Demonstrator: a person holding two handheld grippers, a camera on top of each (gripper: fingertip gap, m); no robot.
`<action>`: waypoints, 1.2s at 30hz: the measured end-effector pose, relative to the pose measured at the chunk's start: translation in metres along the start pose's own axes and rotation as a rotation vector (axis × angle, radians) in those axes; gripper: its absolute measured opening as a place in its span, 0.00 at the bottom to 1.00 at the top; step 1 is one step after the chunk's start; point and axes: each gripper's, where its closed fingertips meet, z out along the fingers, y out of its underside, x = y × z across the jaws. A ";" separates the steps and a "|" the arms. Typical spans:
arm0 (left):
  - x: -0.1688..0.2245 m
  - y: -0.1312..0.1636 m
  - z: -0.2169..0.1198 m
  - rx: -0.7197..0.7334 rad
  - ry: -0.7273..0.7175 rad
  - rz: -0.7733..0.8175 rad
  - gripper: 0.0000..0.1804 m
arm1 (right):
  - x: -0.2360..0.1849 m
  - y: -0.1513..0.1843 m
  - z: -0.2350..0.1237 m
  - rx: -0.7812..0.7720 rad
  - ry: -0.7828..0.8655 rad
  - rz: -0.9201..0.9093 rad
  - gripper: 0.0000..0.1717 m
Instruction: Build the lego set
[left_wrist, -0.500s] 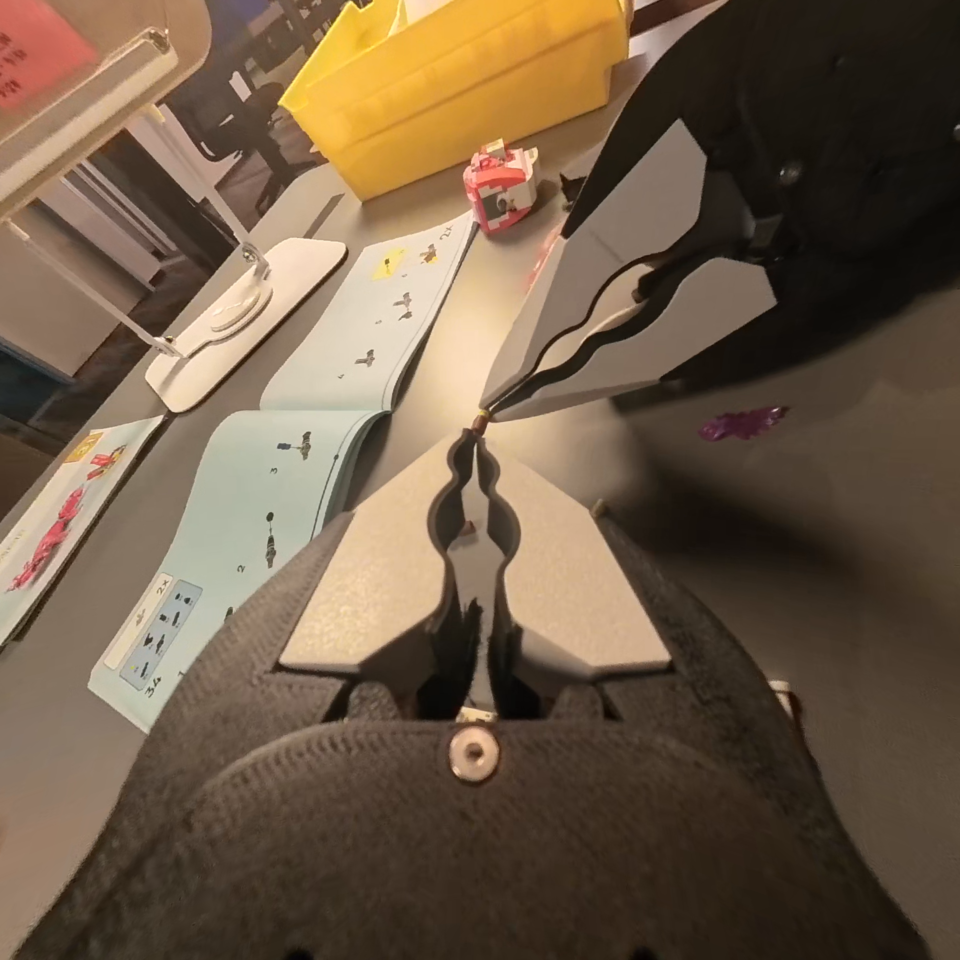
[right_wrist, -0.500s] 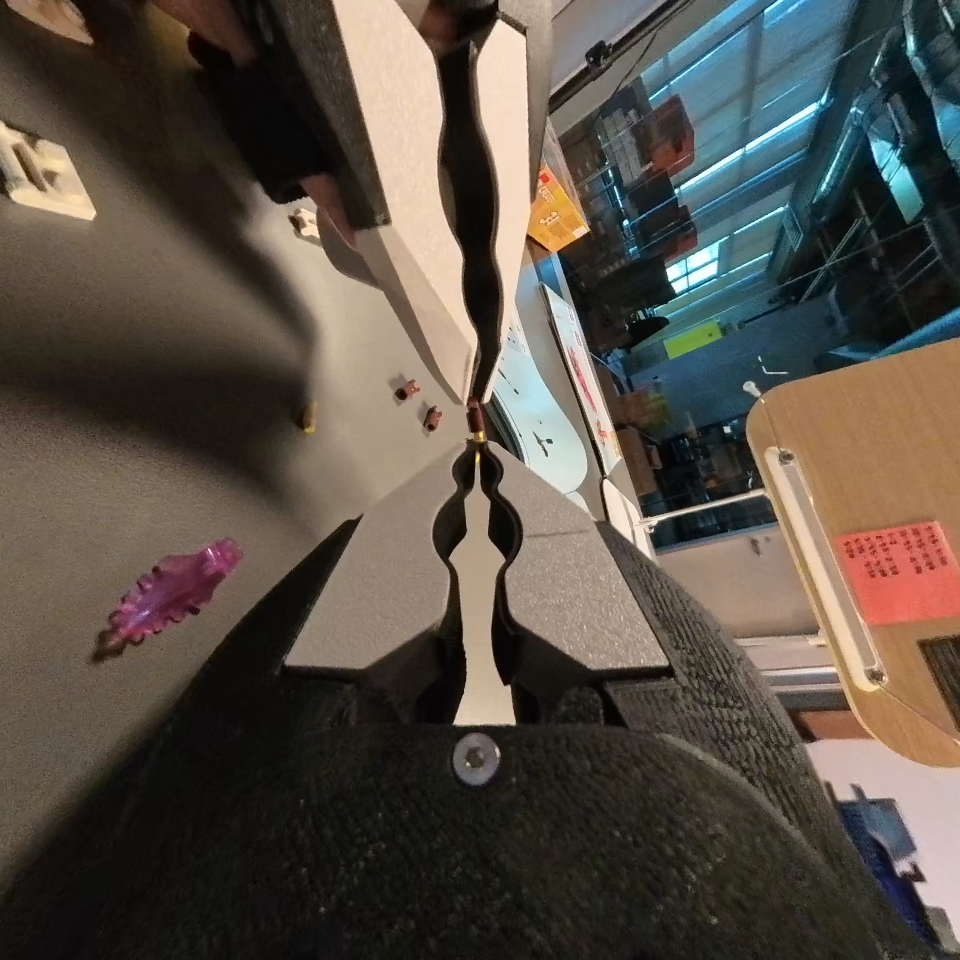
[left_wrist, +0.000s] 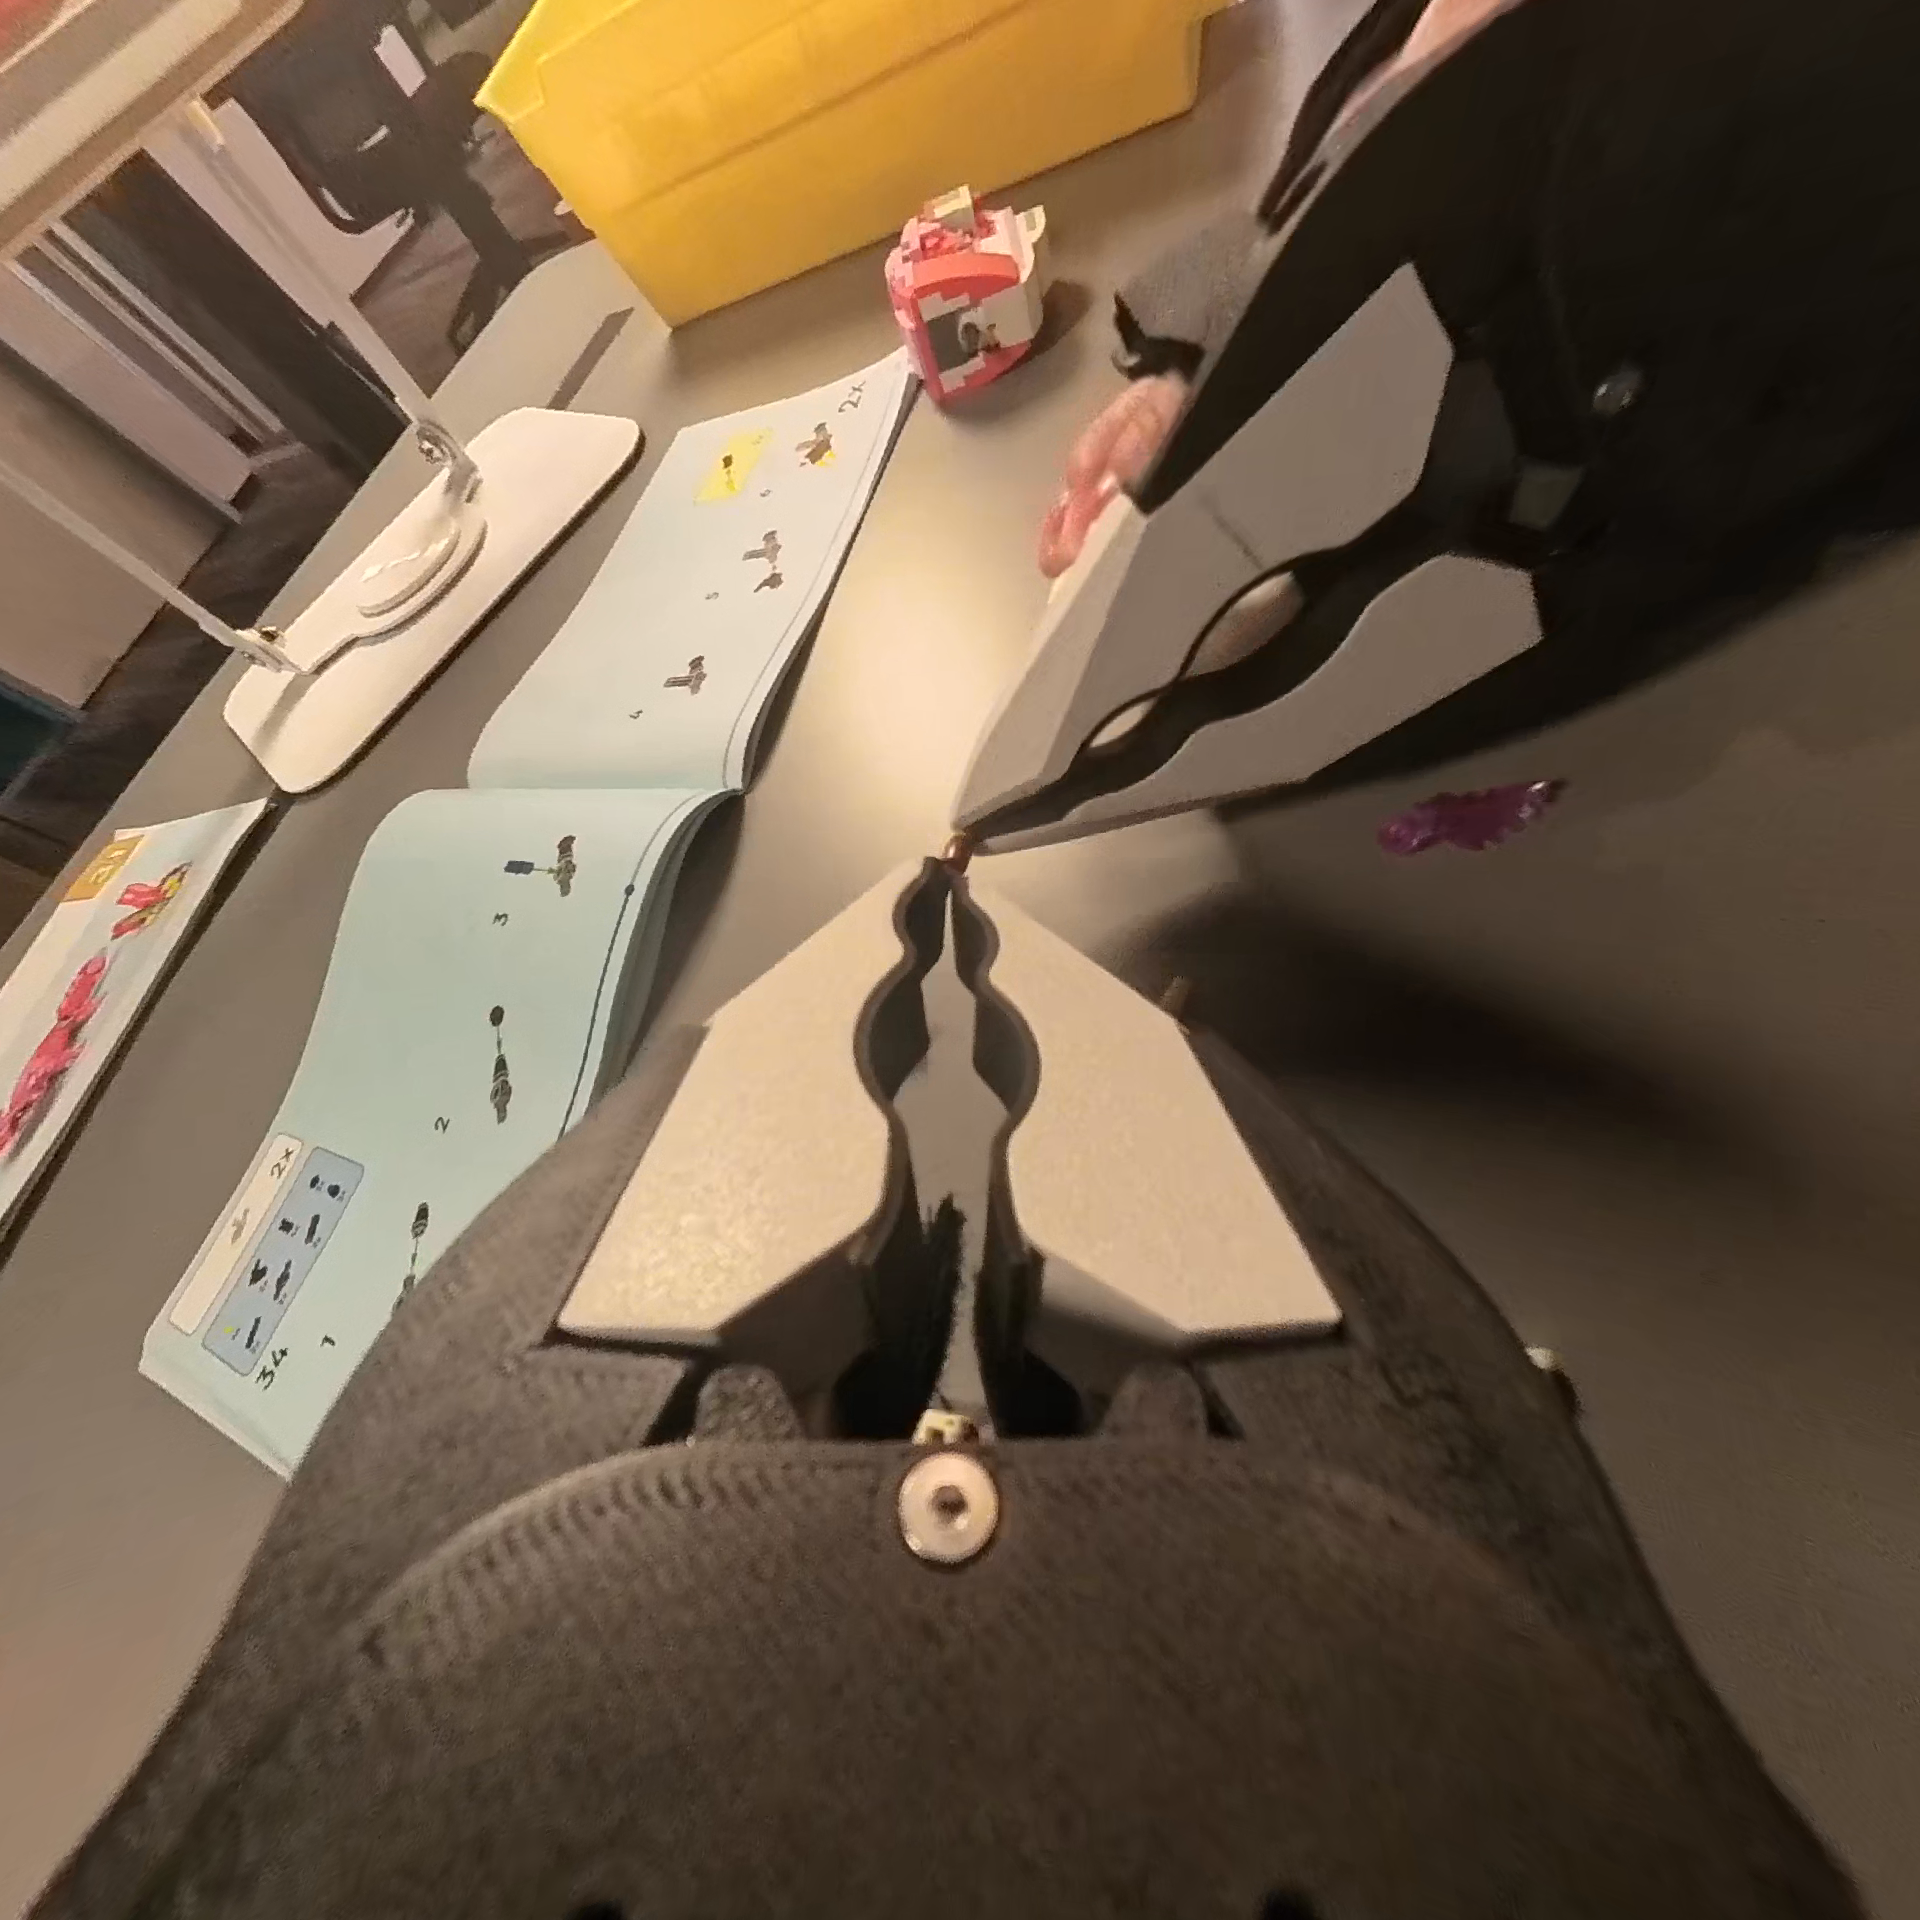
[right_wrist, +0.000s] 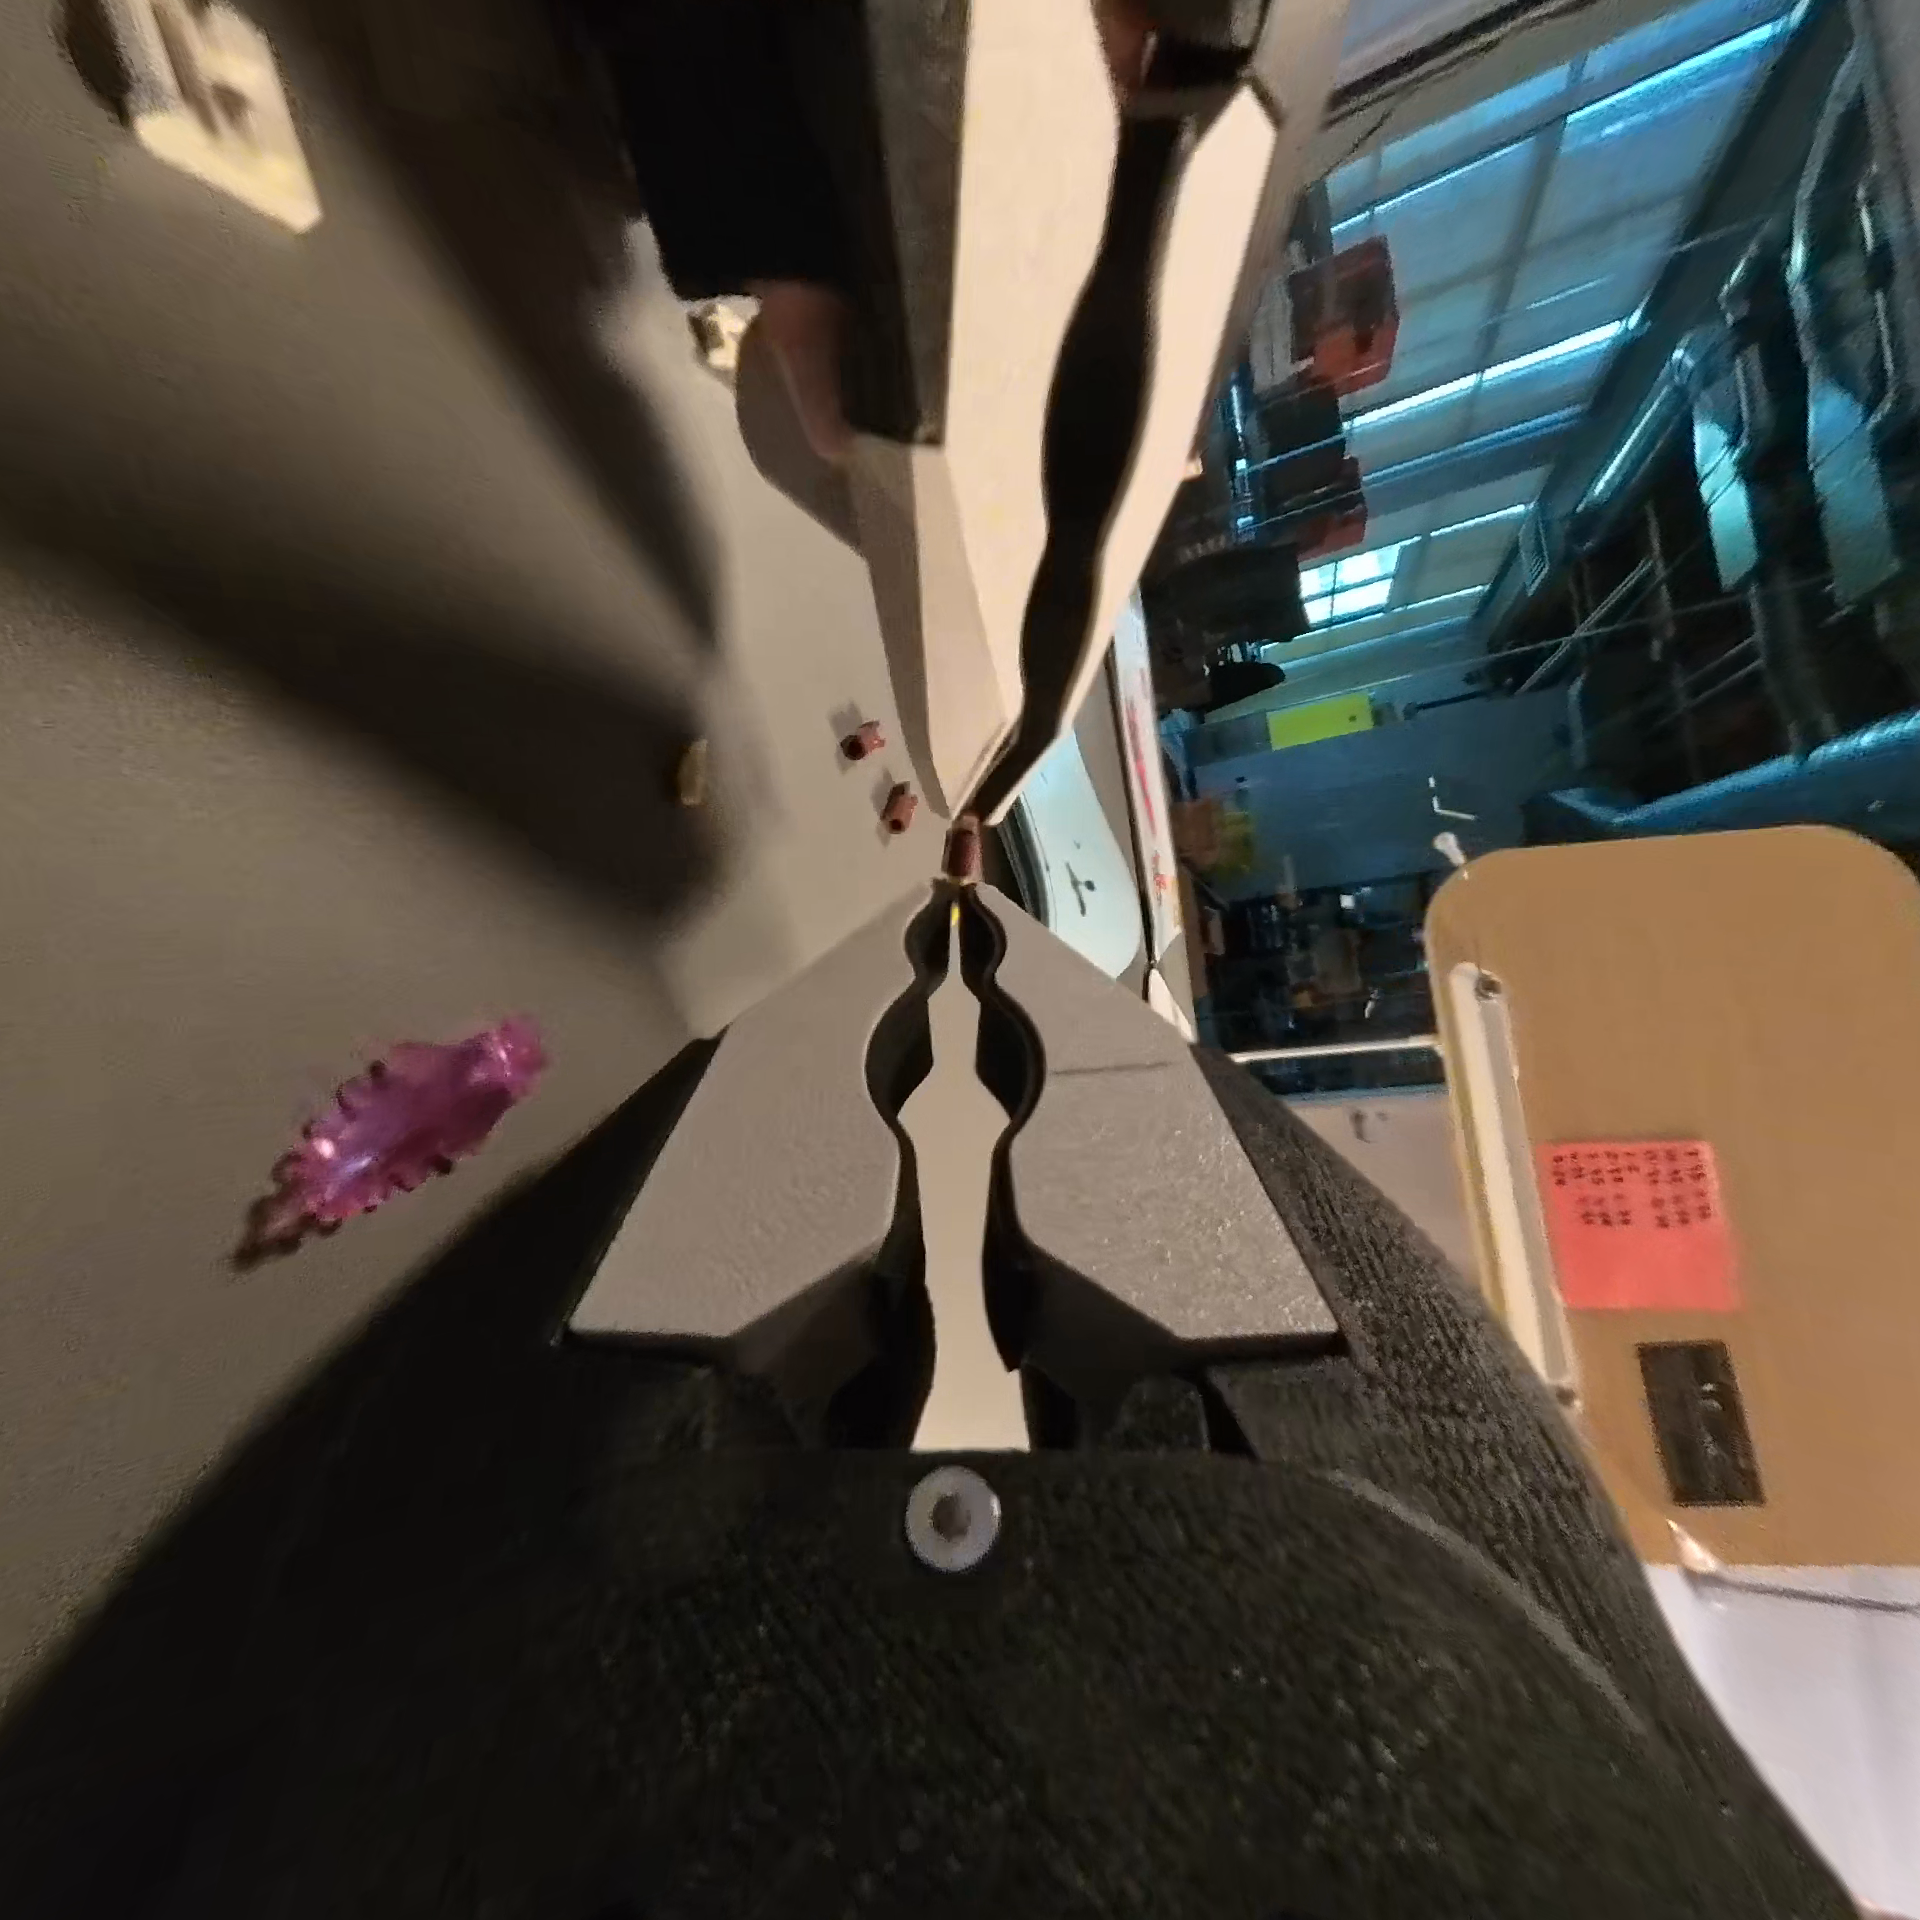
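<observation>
Gripped a small reddish-brown peg (right_wrist: 964, 854) at frame centre, tip to tip between both tools and lifted clear of the bench (left_wrist: 1558, 1195). Clamped shut on the peg's far end with the left tool (left_wrist: 951, 875); pinched closed on a thin yellow sliver (right_wrist: 954, 910) at the peg's near end with the right tool (right_wrist: 956, 902). Could not tell whether peg and sliver were joined or merely touching. Showed, in the left wrist view only, an open pale-blue booklet (left_wrist: 665, 623) at centre left, a pink-and-white brick model (left_wrist: 966, 301) above it, a yellow bin (left_wrist: 883, 125) along the top and a white lamp base (left_wrist: 436, 571) at left; reduced the peg there to a brownish speck. Showed, in the right wrist view only, the peg's full length, the yellow sliver, two loose brown pegs (right_wrist: 862, 741) lying just left of the tips, and a tan board (right_wrist: 1662, 1039) at right. Caught a translucent purple piece (left_wrist: 1470, 816) on the bench in both views.
</observation>
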 end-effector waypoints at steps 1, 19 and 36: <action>0.000 0.000 0.000 -0.004 0.000 0.004 0.00 | -0.001 0.000 0.000 -0.003 -0.003 -0.003 0.00; 0.000 0.003 0.001 -0.023 0.016 -0.024 0.00 | -0.001 -0.001 -0.001 0.031 -0.064 0.160 0.00; -0.012 0.001 -0.001 0.000 -0.041 -0.065 0.00 | 0.003 0.006 0.005 0.009 -0.080 0.307 0.09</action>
